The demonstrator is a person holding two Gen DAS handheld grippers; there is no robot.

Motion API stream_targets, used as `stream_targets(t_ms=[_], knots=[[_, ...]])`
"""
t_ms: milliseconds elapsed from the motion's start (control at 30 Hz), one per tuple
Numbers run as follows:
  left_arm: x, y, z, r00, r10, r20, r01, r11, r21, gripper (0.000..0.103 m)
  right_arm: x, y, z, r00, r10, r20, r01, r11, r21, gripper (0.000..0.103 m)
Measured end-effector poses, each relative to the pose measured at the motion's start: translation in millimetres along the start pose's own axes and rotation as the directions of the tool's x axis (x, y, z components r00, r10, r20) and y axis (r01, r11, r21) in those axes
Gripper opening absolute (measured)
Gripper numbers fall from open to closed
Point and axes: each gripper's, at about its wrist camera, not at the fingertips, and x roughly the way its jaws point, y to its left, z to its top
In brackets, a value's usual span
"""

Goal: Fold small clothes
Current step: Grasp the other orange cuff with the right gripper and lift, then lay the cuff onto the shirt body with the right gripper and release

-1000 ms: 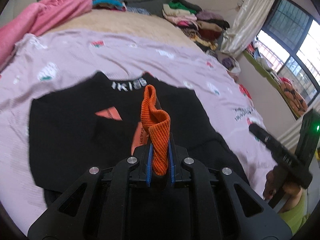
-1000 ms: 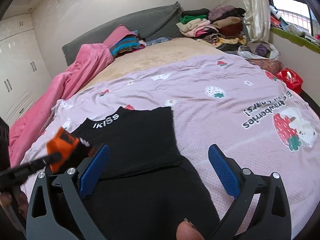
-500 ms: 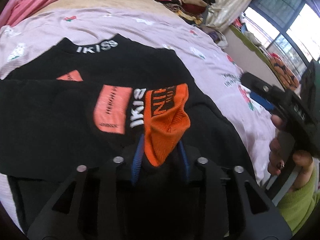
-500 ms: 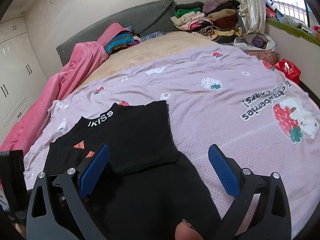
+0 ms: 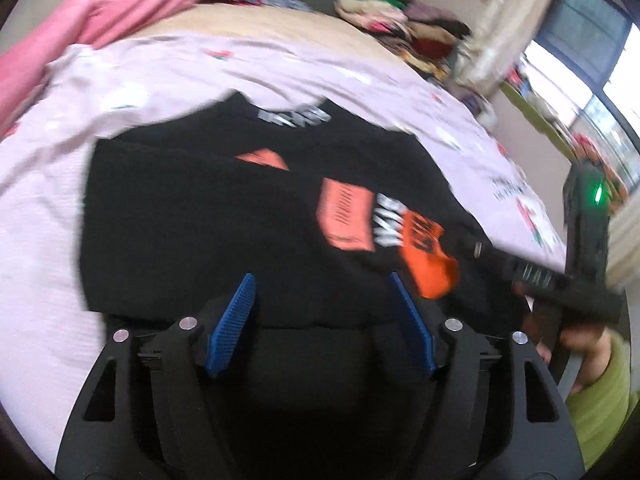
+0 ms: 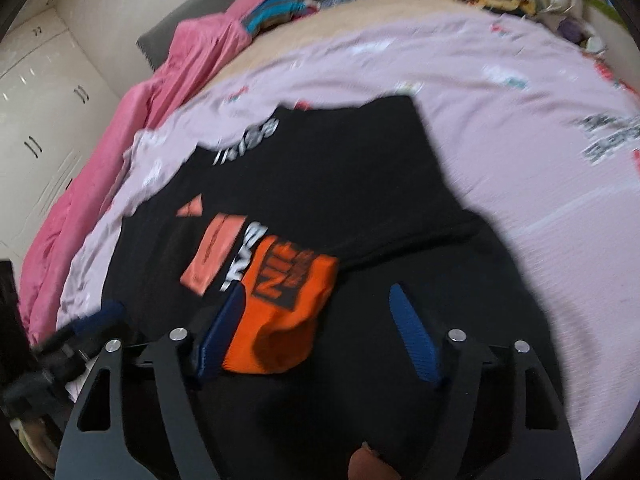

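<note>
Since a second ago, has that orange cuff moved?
Yes. The left gripper held it upright; its jaws have just been opening, and the orange cuff now lies flat on the black top, right of the pads.

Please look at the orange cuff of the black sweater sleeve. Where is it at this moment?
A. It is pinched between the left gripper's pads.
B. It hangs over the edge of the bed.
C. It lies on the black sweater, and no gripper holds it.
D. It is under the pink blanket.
C: the orange cuff lies flat on the black sweater, and the left gripper has open jaws with nothing between them.
</note>
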Motion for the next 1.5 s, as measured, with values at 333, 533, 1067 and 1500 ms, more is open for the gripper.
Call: stream_targets(t_ms=[333,533,1067,1500], knots=[[-30.7,53.1,5.8,0.996,0.05,0.072,-0.038,0.987,-0.157,0.061,2.9,25.9,-0.1,0.999,0.017,0.046,-0.012,0.995,-0.095,0.009],[-36.0,71.4,10.0,0.994,0.073,0.086,-0.054,0.978,-0.203,0.061,-40.6,65.3,28.7,0.976,0.078,0.201,-0.015,0.955,-0.297,0.008],[-14.4,63.9,28.2,0.994,0.087,0.059,-0.077,0.985,-0.155,0.061,-29.5,50.2,63.8,0.96,-0.004,0.281,0.116,0.917,-0.382,0.008],[20.9,48.9,42.7,0.993,0.114,-0.012,-0.115,0.99,-0.085,0.061,-10.0,30.1,53.6,0.965,-0.098,0.245,0.175,0.931,-0.319,0.01]])
